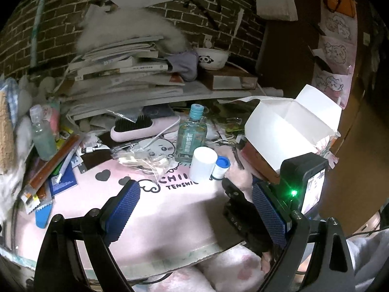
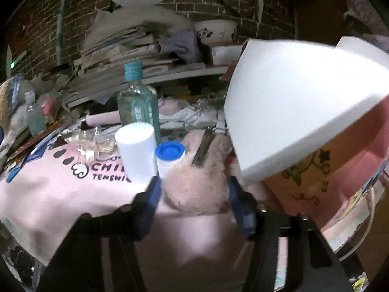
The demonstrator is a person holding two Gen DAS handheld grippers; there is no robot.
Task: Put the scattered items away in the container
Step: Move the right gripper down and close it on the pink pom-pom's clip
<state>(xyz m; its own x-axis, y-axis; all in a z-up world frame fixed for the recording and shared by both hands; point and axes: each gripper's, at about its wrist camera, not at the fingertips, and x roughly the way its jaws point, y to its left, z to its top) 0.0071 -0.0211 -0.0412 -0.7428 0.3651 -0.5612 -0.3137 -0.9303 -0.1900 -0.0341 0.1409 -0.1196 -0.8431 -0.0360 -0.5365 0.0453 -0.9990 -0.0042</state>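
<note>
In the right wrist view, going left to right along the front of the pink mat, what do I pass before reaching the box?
White cylinder → blue-capped small bottle → pink fluffy item, which sits between the right gripper fingers → white-flapped box.

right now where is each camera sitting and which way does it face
Left wrist: on the left gripper, facing the brick wall across the pink mat; its blue fingers spread, the right gripper at right.
Right wrist: on the right gripper, lower and closer, fingers around a pink pom-pom.
Shared: white cylinder, glass bottle, white box.
</note>
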